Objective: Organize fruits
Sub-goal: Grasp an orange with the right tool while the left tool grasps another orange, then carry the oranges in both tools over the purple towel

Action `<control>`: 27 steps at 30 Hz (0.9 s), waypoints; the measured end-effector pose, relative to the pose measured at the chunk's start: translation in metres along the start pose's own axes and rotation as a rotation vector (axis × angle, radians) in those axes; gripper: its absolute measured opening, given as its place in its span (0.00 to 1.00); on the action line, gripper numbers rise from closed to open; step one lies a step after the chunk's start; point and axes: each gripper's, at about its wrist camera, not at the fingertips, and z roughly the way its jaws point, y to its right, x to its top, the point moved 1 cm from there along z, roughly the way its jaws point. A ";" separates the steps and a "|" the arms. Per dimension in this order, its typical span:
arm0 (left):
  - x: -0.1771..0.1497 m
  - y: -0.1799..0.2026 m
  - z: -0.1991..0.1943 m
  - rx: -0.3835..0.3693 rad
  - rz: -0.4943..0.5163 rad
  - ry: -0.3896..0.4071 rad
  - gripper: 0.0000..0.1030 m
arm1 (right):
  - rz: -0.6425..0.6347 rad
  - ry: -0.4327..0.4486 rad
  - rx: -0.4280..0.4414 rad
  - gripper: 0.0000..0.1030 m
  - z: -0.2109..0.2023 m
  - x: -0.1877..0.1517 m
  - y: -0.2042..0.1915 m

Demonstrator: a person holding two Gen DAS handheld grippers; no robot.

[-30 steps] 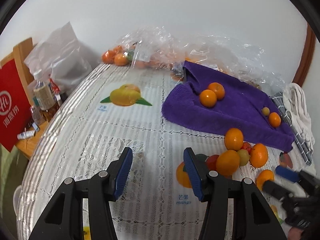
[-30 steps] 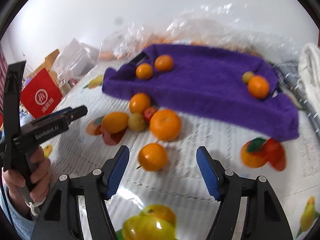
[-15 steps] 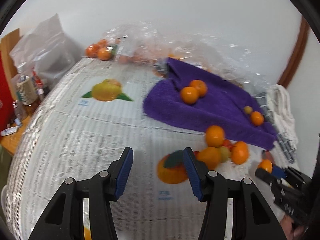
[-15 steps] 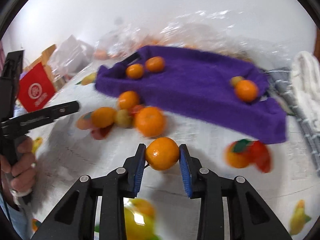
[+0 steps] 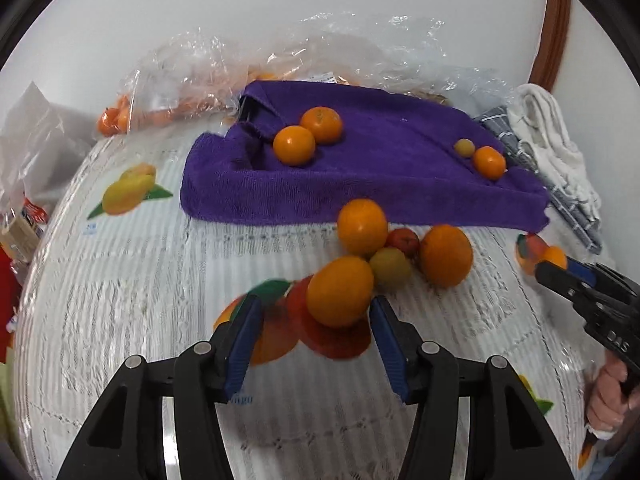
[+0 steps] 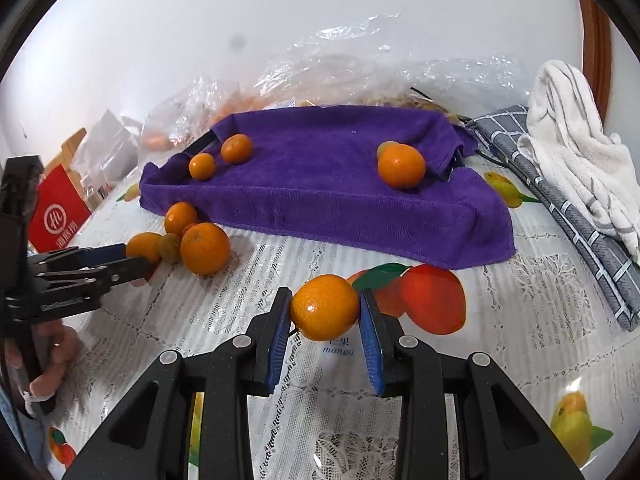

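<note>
Between the blue pads of the right gripper (image 6: pixel 325 314) sits a round, glossy orange mandarin (image 6: pixel 324 307), clamped on both sides and held above the white lace-covered table (image 6: pixel 520 344), in front of the purple terry towel (image 6: pixel 320 184). I judge that the step in hand is carrying this fruit to the towel, where four other fruits already lie; the next move then calls for bringing it forward over the raised purple edge and loosening the fingers gently, so it does not roll off. The left gripper (image 5: pixel 316 332) is opening its fingers, which stand apart on each side of another smooth orange fruit (image 5: pixel 340 292) at the near end of a small cluster of fruit on the table; its pads do not press on it yet. The held mandarin looks firm, with a shiny skin and a small highlight.
</note>
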 end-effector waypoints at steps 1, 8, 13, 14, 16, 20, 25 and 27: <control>0.002 0.002 0.002 0.004 0.006 -0.005 0.52 | 0.008 -0.003 -0.004 0.32 0.001 0.000 0.001; 0.001 0.010 0.002 -0.038 0.041 0.015 0.30 | 0.039 -0.029 -0.008 0.32 0.006 0.000 0.006; -0.005 -0.004 -0.012 -0.122 -0.044 0.066 0.29 | 0.061 -0.019 0.018 0.32 0.004 -0.002 0.011; -0.006 -0.007 -0.015 -0.137 -0.065 0.082 0.29 | 0.071 -0.018 0.020 0.32 0.003 -0.002 0.013; -0.007 -0.013 -0.020 -0.137 -0.099 0.106 0.30 | 0.083 -0.019 0.015 0.32 0.004 -0.002 0.016; -0.006 -0.020 -0.023 -0.136 -0.147 0.138 0.30 | 0.076 -0.013 0.017 0.32 0.003 -0.002 0.013; -0.006 -0.021 -0.027 -0.158 -0.156 0.166 0.29 | 0.074 -0.059 -0.010 0.32 0.011 -0.001 0.013; -0.005 -0.018 -0.029 -0.163 -0.146 0.185 0.29 | 0.079 -0.054 0.014 0.32 0.010 -0.001 0.014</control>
